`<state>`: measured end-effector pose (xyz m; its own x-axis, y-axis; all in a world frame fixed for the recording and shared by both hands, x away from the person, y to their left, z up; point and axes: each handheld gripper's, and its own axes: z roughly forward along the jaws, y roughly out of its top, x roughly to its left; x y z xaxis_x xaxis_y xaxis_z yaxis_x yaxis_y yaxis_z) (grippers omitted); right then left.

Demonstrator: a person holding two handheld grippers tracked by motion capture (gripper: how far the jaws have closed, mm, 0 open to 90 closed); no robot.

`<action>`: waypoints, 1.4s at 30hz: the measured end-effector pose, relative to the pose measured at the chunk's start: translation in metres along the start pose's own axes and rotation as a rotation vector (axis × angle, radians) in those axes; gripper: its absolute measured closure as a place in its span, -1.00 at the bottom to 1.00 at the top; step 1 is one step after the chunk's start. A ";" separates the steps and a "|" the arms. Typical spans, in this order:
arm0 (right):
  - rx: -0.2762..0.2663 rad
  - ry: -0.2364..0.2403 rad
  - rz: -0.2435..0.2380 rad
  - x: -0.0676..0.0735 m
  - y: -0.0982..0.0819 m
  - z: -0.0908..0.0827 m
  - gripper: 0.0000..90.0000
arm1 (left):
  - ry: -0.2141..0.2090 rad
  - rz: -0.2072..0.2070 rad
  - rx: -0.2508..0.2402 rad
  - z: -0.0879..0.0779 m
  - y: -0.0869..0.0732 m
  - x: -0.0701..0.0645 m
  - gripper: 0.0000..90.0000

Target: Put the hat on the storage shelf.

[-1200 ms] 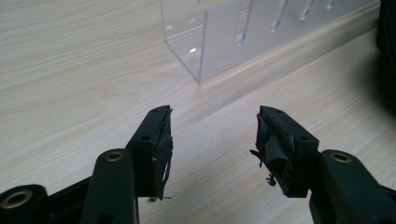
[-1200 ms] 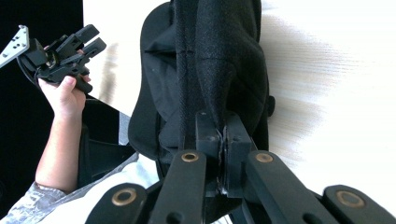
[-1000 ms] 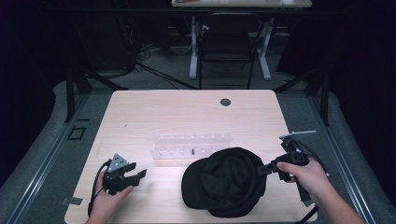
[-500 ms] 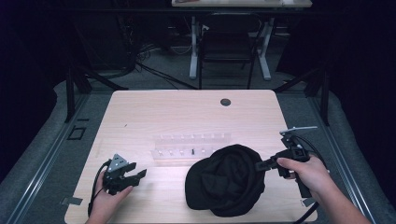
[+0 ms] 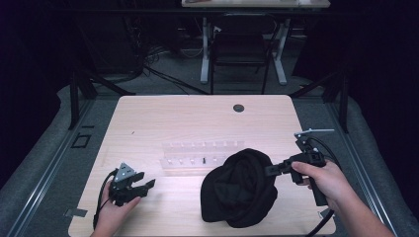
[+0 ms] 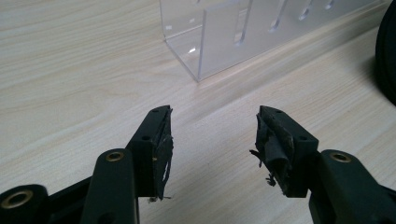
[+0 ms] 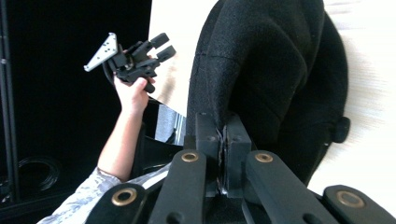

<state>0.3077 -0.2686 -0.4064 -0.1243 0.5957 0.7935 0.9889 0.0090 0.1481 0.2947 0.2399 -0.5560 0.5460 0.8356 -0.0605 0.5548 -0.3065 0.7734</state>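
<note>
Lower left of the high view: our left gripper [image 5: 146,184] rests low on the wooden table [image 5: 197,118], jaws spread, nothing between them. Lower right: our right gripper [image 5: 269,171] is raised and angled left, jaws clenched on the edge of the black cap [image 5: 240,187], which sits at lower centre, partly lifted. The right gripper view shows the pinched fabric close up and the left hand [image 7: 133,95] beyond. The left gripper view shows the clear acrylic rack [image 6: 243,32] ahead, upper centre.
</note>
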 end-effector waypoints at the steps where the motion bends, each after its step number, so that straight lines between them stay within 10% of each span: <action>1: 0.000 0.000 0.000 0.000 0.000 0.000 0.96 | 0.000 0.003 0.001 0.000 0.000 0.000 0.02; 42: -0.119 0.068 -0.125 0.054 0.014 -0.041 0.96 | -0.005 -0.003 0.001 0.001 0.000 0.000 0.01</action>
<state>0.3118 -0.2695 -0.3376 -0.2551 0.5400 0.8021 0.9492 -0.0181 0.3141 0.2949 0.2394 -0.5563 0.5470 0.8345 -0.0659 0.5573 -0.3043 0.7725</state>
